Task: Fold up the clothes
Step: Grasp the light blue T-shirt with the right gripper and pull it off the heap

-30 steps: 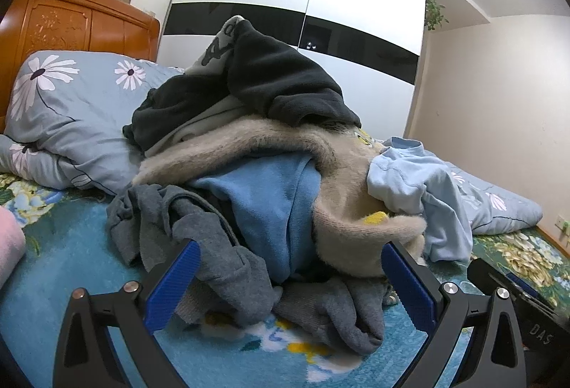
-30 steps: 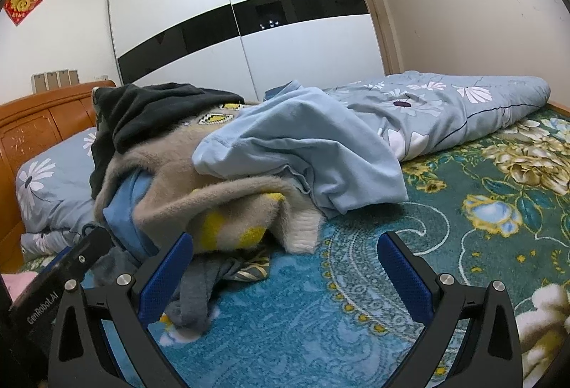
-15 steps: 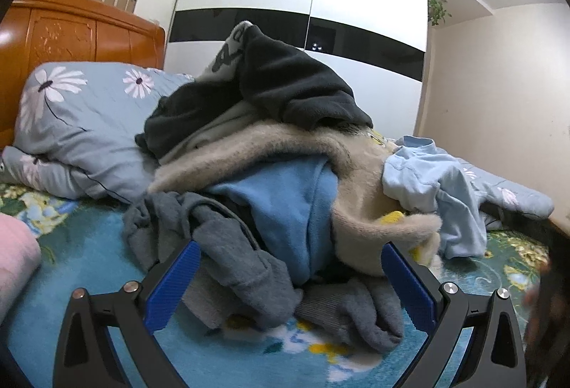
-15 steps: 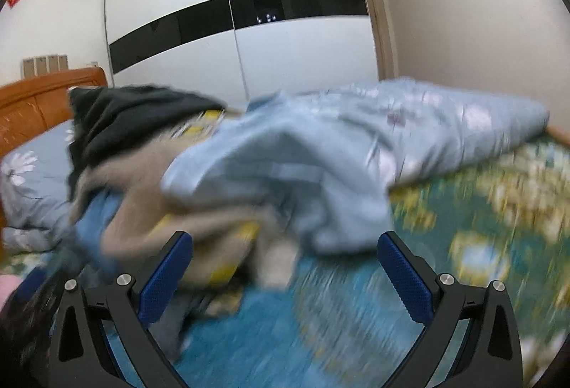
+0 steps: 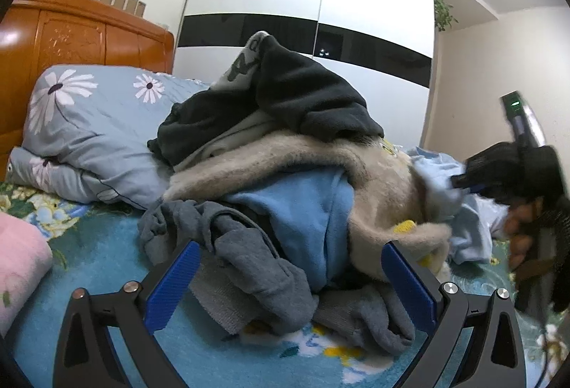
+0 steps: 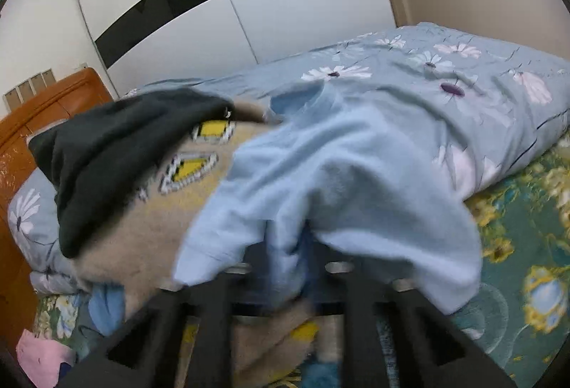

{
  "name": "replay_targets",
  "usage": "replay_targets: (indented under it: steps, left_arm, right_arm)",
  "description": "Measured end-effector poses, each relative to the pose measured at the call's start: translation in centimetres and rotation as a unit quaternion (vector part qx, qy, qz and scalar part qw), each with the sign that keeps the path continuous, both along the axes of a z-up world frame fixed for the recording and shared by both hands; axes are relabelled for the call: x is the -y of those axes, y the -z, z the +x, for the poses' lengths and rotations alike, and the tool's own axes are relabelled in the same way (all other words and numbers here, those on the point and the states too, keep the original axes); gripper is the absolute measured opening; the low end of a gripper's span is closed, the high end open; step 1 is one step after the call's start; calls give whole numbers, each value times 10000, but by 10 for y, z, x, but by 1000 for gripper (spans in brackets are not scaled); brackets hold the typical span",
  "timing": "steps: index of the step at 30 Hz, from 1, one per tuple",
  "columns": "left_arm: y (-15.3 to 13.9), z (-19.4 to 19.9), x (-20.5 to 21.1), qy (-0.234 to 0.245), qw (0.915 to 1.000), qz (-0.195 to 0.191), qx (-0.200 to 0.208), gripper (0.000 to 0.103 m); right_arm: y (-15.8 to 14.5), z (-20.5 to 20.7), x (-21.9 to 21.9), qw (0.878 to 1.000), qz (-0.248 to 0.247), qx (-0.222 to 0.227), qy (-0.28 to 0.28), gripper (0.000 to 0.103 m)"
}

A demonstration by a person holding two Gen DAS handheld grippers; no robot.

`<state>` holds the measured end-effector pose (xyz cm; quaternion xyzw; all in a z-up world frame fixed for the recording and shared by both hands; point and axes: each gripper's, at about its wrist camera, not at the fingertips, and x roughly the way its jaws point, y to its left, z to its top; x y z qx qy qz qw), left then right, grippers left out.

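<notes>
Right gripper (image 6: 288,267) advanced from open bedspread onto pile; jaws closing on light blue garment (image 6: 342,174) atop beige sweater (image 6: 142,231). Left gripper (image 5: 290,277) spread wide, empty. We judge extraction next.

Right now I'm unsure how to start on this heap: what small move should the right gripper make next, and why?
Probably lift the light blue garment up and away from the pile. The right gripper is closing with that fabric bunched between its fingers, while the garment overlaps only the beige fuzzy sweater, so it should come free. The left gripper is open.
</notes>
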<state>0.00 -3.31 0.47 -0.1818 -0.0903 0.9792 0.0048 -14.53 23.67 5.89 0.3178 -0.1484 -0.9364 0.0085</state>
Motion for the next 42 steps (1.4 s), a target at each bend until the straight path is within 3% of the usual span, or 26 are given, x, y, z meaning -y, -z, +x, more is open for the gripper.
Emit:
replay_targets:
  steps: [5, 10, 16, 19, 24, 28, 31, 33, 39, 40, 41, 42]
  left_arm:
    - [-4, 1, 7, 77, 9996, 268, -6, 103]
    - [-15, 7, -2, 234, 9994, 197, -169, 103]
    - [-41, 30, -24, 441, 9974, -30, -577, 103]
    - [-51, 48, -30, 568, 9959, -82, -696, 103]
    - [-52, 67, -55, 1281, 9899, -295, -532, 103]
    - [-35, 79, -94, 2036, 9757, -739, -325, 103]
    - [-24, 83, -117, 2235, 9670, -1220, -116, 103]
    - [-18, 85, -121, 2244, 9653, -1335, 21, 103]
    - [3, 86, -97, 1926, 9735, -1106, 542, 103]
    - [5, 88, -92, 1880, 9749, -1030, 609, 103]
    - [7, 89, -84, 1823, 9761, -956, 689, 103]
    - [9, 91, -78, 1776, 9770, -919, 742, 103]
  right_arm:
    - [-48, 43, -43, 9983, 342, -274, 383, 7]
    - [-85, 121, -72, 9960, 526, -610, 384, 3]
    - [-90, 204, -74, 9945, 900, -503, 208, 2]
    - [-89, 242, -84, 9963, 708, -427, 240, 2]
    - [-117, 284, -94, 9958, 547, -716, 184, 0]
    - [-136, 304, -90, 9921, 906, -852, 153, 0]
    - [-117, 301, -93, 9950, 840, -541, 44, 0]
    - [-92, 300, -90, 9963, 822, -247, -79, 0]
    - [-5, 301, -52, 9909, 973, 569, -739, 2]
    - [9, 301, -41, 9882, 1008, 683, -928, 5]
    - [25, 301, -28, 9847, 1054, 799, -1137, 19]
    - [38, 301, -19, 9817, 1107, 880, -1272, 40]
